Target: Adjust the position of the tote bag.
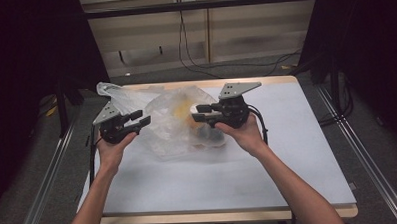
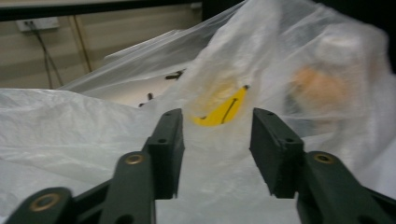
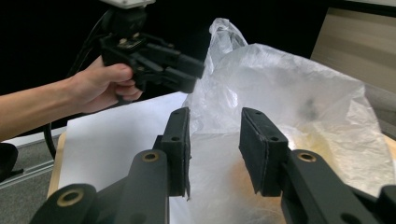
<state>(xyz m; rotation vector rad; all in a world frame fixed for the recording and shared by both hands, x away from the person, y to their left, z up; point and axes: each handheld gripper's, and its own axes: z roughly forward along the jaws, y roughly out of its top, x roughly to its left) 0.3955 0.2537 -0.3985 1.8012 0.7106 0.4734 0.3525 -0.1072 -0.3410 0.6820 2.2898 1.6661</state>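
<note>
Plastic bag, contents dim through the film, sits at desk centre toward 12 o'clock. Left claw at its 9 o'clock, half-open, empty. Right claw at 3 o'clock straddles film; pinch unconfirmed. Risk: thin film slips or tears under uneven pull.

lab, dark curtains, metal frame, trailing cables

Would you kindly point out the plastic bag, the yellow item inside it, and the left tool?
plastic bag point(image 1: 160, 136): high view, its near edge.
yellow item point(image 2: 223, 112): left gripper view, its middle.
left tool point(image 1: 142, 119): high view, between its tips.
</note>
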